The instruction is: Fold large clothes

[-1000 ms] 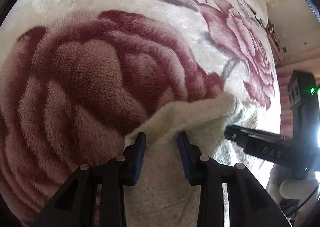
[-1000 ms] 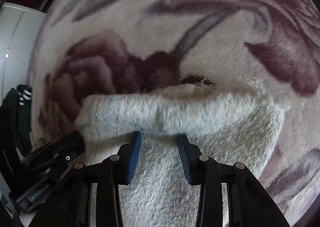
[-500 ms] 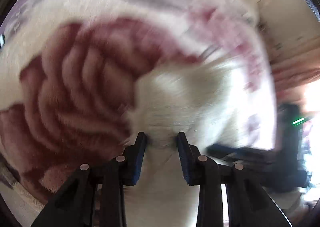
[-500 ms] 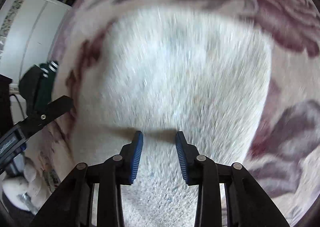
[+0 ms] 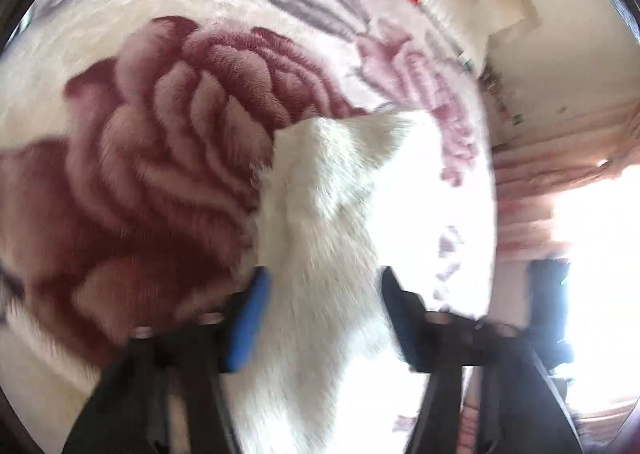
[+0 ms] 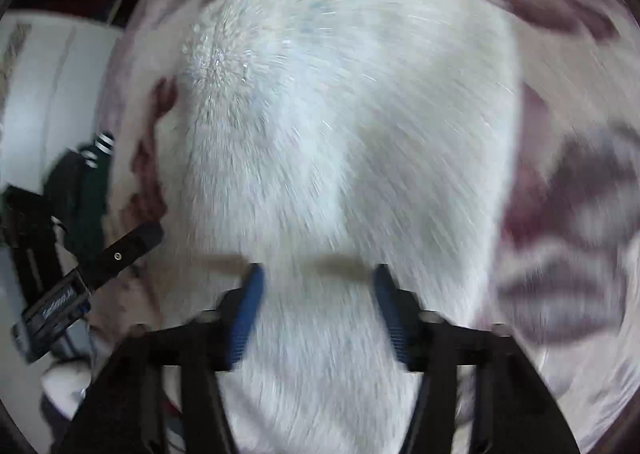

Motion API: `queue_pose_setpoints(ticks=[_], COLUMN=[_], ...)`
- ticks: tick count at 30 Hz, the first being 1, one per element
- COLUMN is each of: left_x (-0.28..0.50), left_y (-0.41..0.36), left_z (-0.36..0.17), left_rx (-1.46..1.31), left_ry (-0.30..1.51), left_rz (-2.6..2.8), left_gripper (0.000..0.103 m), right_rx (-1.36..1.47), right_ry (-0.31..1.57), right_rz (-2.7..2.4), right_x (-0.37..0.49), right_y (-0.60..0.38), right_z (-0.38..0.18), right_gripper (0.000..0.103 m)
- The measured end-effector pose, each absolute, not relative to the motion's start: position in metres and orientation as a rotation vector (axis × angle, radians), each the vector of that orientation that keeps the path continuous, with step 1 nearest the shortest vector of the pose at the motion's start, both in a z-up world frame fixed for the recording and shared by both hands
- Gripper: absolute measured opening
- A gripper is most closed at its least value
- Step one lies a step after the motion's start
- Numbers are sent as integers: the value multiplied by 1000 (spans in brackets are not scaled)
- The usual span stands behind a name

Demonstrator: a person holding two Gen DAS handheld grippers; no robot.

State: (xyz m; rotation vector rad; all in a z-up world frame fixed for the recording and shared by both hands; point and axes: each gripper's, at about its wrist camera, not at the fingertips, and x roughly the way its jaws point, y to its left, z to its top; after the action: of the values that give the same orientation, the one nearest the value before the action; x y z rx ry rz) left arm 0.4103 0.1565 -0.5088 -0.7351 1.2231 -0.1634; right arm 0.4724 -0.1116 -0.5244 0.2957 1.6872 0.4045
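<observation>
- The rose-patterned blanket (image 5: 168, 158) fills both views; the white garment (image 6: 340, 126) lies on it, folded edge toward twelve o'clock.
- Left gripper (image 5: 324, 314) and right gripper (image 6: 318, 314): jaws just opened, released, garment between them ungripped.
- Fold step looks finished; next, regrasp a side edge.
</observation>
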Motion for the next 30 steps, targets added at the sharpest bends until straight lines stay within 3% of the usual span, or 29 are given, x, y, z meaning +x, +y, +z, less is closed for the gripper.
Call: queue_pose_setpoints(ticks=[6, 11, 14, 15, 16, 17, 19, 20, 23, 30], left_x=[326, 266, 257, 258, 260, 260, 254, 250, 231, 146], left_y=[171, 156, 146, 143, 141, 139, 135, 132, 132, 114], left_z=[-529, -609, -620, -618, -616, -615, -606, -599, -577, -534], left_rx=[-755, -734, -750, -736, -727, -739, -725, -720, -765, -877], left_ry=[1322, 1539, 1459, 1428, 1397, 1382, 1359, 1343, 1290, 1300], left_rz=[-110, -139, -186, -193, -193, -212, -209, -209, -203, -184], left_gripper=[72, 72, 72, 66, 53, 21, 16, 14, 12, 11], right_rx=[600, 874, 999, 1037, 1047, 1053, 1094, 1113, 1094, 1045], right_ry=[1842, 1927, 1880, 1844, 1800, 1768, 1718, 1698, 1672, 1734], right_rz=[279, 272, 333, 340, 349, 349, 366, 363, 364, 442], right_x=[328, 228, 206, 202, 201, 200, 194, 191, 178, 127], right_y=[-197, -203, -192, -189, -187, -187, -173, -172, -165, -196], right_z=[-558, -636, -657, -661, -662, -662, -662, -659, -638, -566], right_gripper=[72, 72, 72, 75, 75, 73, 27, 21, 16, 15])
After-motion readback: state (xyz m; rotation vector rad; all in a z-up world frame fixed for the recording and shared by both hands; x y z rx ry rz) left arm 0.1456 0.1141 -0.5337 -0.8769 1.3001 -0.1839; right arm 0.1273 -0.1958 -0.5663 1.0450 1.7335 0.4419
